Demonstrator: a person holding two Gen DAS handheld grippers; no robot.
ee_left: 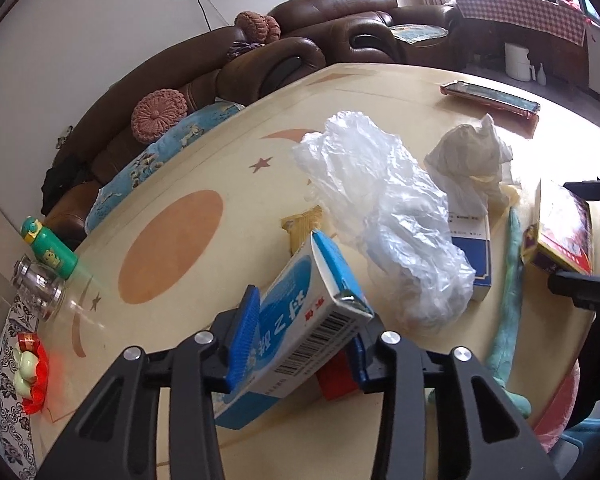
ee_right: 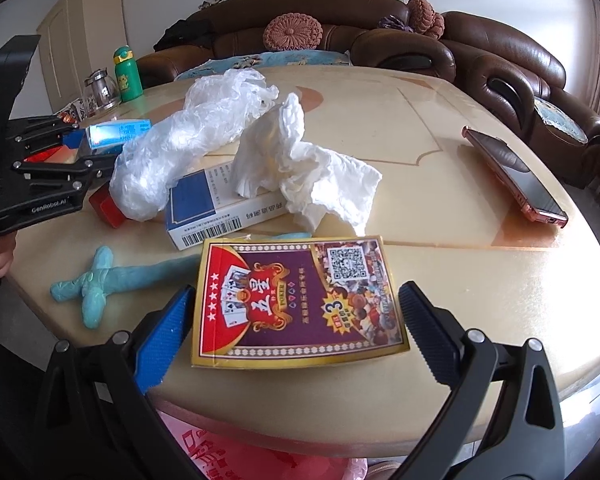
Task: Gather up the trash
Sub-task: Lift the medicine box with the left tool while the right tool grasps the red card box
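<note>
My left gripper (ee_left: 300, 336) pinches a blue medicine box (ee_left: 296, 328) in its jaws, lifted above the worktop (ee_left: 172, 184). My right gripper (ee_right: 296, 320) hangs with jaws spread either side of a card box (ee_right: 296, 300) at the worktop's near edge.

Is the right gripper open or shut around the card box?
Open. The right gripper straddles the card box, and a gap shows between each finger and the box's sides as it lies flat on the table.

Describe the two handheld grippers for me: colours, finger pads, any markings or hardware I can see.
Both are black plastic frames with cut-out linkage arms and round silver pivot bolts. The left gripper has bright blue ribbed finger pads. The right gripper has a blue textured pad on one finger and a darker navy ribbed one on the other. White "GenRobot.AI" lettering shows on the left gripper's side. No cables are visible.
</note>
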